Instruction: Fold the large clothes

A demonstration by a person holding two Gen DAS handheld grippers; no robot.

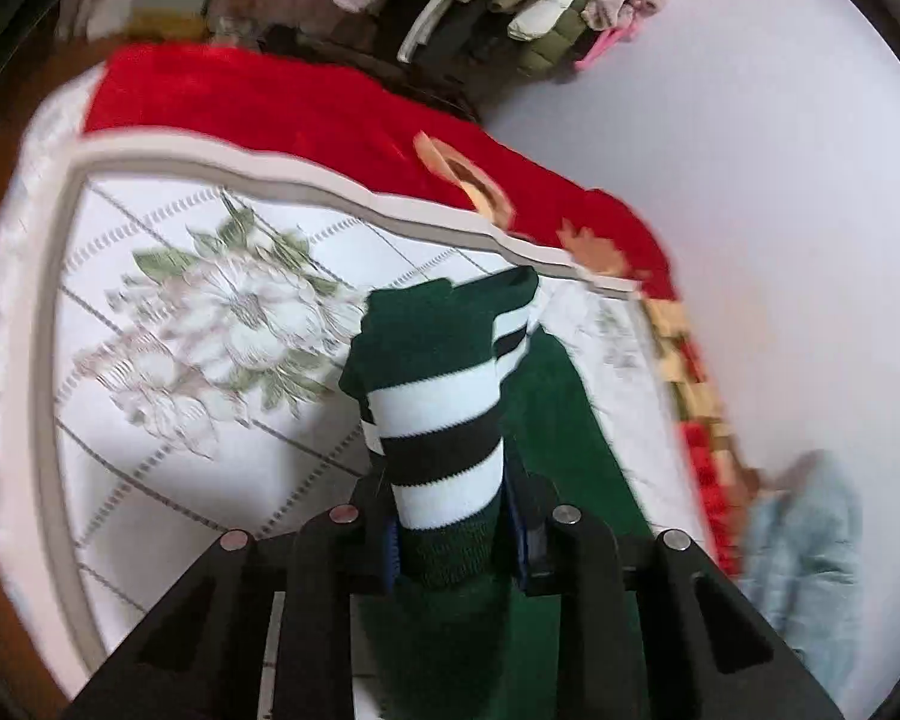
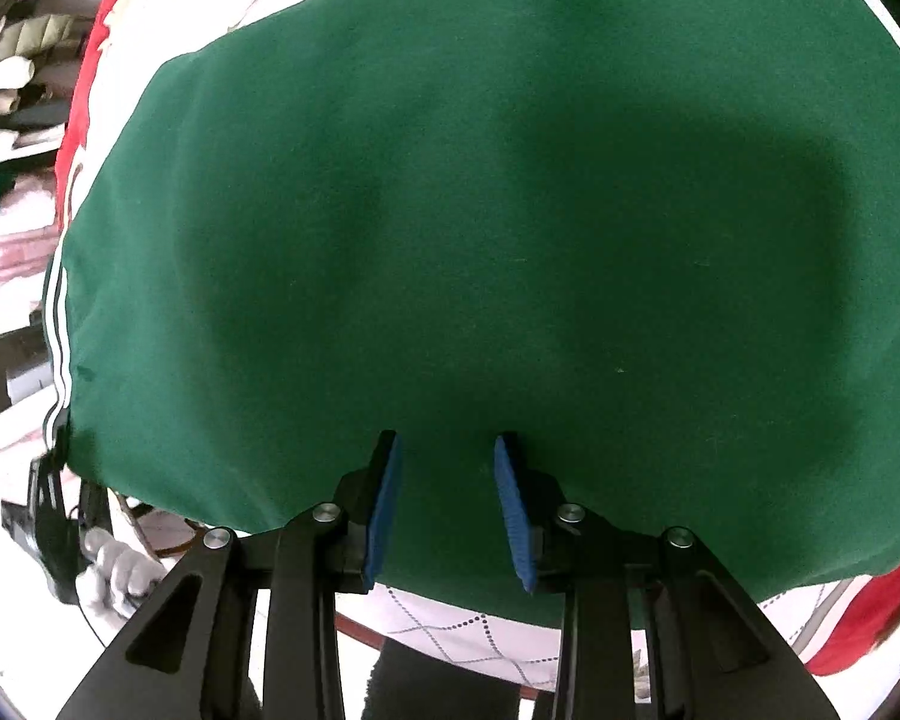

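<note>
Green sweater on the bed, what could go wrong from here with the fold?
1. The left hand-held gripper pinches only the bunched striped cuff, so it may slip out.
2. The right hand-held gripper stands open over the green sweater, holding nothing, so a pull on the sleeve could drag the body.
</note>
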